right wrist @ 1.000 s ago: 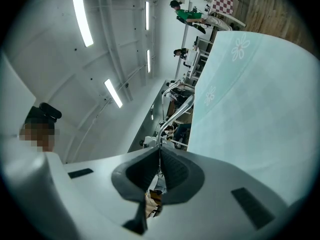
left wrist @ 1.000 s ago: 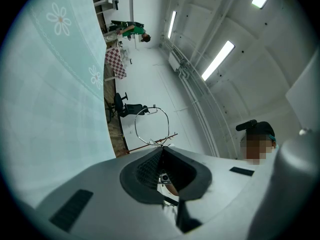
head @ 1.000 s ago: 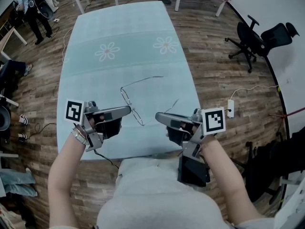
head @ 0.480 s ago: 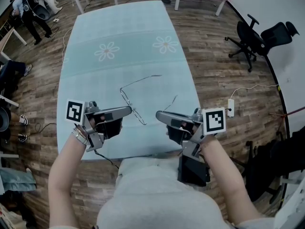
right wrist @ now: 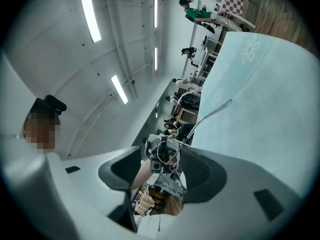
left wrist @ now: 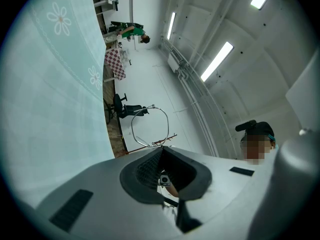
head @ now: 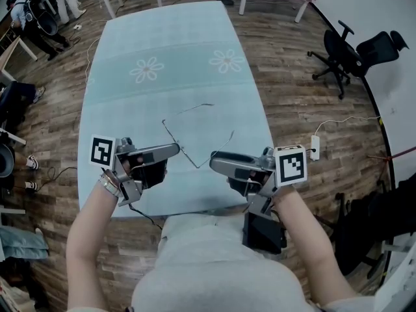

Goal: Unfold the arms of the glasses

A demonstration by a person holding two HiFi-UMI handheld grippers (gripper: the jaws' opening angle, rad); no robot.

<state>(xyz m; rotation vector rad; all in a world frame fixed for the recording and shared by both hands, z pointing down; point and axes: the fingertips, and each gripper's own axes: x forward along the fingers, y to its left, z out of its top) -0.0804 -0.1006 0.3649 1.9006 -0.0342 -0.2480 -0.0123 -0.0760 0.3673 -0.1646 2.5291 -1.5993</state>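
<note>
Left tongs clamped on glasses frame, over bench. Right tongs just opened wide; one glasses arm lies loose between them.

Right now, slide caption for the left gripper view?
Left gripper shut on wire-rimmed glasses, one lens rim showing beyond the jaws.

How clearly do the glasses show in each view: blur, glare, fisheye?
Head view: sharp, evenly lit, glasses thin and faint against the pale tablecloth. Left gripper view: strong fisheye, lens rim crisp against white. Right gripper view: same warp, bright ceiling strips, temple sharp.
</note>
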